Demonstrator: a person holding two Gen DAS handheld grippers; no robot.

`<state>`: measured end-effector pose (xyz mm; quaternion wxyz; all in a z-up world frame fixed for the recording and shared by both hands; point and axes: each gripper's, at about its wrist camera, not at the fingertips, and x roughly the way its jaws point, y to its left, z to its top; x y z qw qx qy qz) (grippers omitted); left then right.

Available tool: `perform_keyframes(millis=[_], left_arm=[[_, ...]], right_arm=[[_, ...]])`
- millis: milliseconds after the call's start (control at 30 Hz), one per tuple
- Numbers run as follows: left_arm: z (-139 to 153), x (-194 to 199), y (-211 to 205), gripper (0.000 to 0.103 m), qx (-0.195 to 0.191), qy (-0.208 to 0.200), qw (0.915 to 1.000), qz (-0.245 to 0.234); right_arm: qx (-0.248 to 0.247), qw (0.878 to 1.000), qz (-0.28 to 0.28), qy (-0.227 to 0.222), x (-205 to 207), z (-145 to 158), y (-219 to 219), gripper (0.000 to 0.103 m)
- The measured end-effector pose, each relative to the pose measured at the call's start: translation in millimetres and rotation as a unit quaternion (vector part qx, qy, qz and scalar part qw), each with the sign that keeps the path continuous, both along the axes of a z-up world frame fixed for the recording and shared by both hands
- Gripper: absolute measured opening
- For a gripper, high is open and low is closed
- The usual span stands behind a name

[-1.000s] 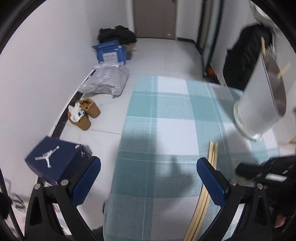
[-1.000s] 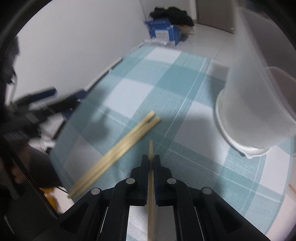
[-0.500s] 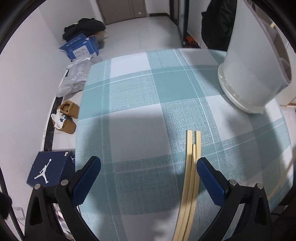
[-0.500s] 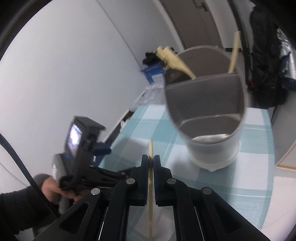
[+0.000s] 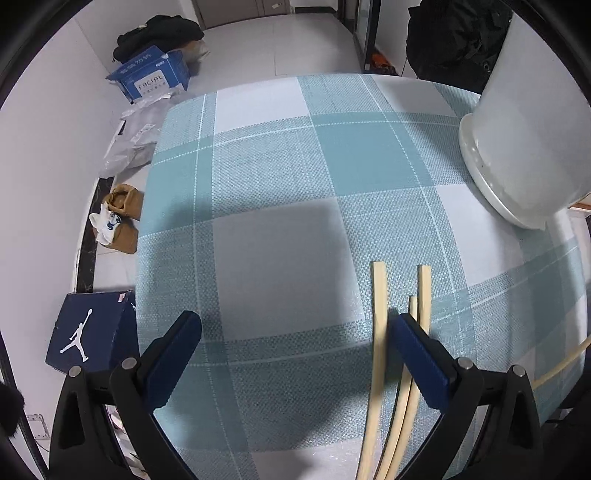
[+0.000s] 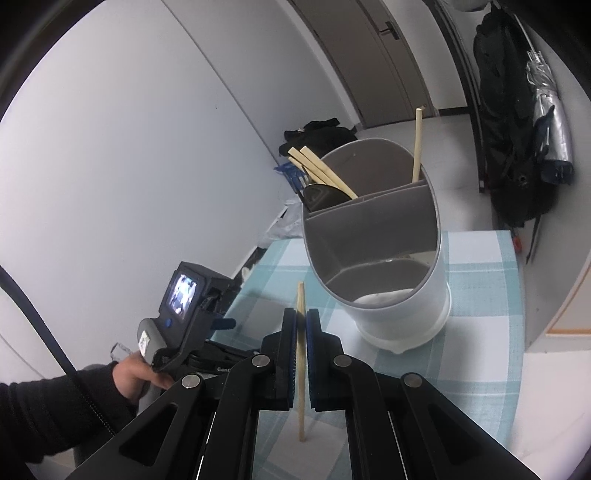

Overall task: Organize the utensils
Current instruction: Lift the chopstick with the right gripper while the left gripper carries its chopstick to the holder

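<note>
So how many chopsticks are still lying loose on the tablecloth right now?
3, side by side on the checked cloth by the left gripper: one left, a short-showing middle one, one right. The right gripper holds another chopstick. Others may lie out of view.

Chopsticks (image 5: 378, 332) on tablecloth (image 5: 280, 177); holder (image 5: 524, 147) beyond

Walls: you are facing plain white walls (image 6: 147, 147), evenly lit.
Floor: pale tiles (image 5: 280, 44) are running toward a brown door (image 6: 373, 62).
Bench: a teal and white checked cloth (image 5: 295, 177) is covering the bench in front of you.
Floor clutter: a blue carton (image 5: 151, 75), dark clothes (image 5: 159, 31), grey plastic bags (image 5: 133, 144), tan boots (image 5: 123, 218) and a navy shoe box (image 5: 92, 332) are lying along your wall.
Far side: a black bag (image 6: 506, 122) is hanging beside a folded silver umbrella (image 6: 546, 110).
</note>
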<state>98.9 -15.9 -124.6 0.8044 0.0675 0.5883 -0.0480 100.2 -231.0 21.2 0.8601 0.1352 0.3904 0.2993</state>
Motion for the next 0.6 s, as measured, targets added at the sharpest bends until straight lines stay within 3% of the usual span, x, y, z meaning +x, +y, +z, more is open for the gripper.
perform_keyframes(millis=[167, 333, 433, 500, 600], left_arm=[[3.5, 5.1, -9.9, 0.095, 0.019, -0.012, 0.9997, -0.012], [8.6, 12.1, -19.6, 0.050, -0.018, -0.006, 0.9992, -0.034], [10.2, 10.3, -29.6, 0.015, -0.022, -0.006, 0.9983, -0.054], [10.8, 10.7, -34.9, 0.004, -0.024, 0.000, 0.9978, -0.061], [12.7, 15.3, -31.3, 0.003, -0.027, -0.005, 0.9987, -0.042]], right_arm=[[0.001, 1.000, -0.001, -0.003, -0.9, 2.1, -2.0, 0.004], [-0.003, 1.000, -0.003, -0.001, -0.8, 0.8, -1.4, 0.004], [-0.004, 1.000, -0.004, 0.002, 0.6, 0.1, -0.6, 0.004], [-0.005, 1.000, -0.004, 0.001, 1.6, 1.3, -0.4, 0.004], [-0.008, 1.000, 0.000, -0.010, 0.7, 5.2, 0.0, 0.004]])
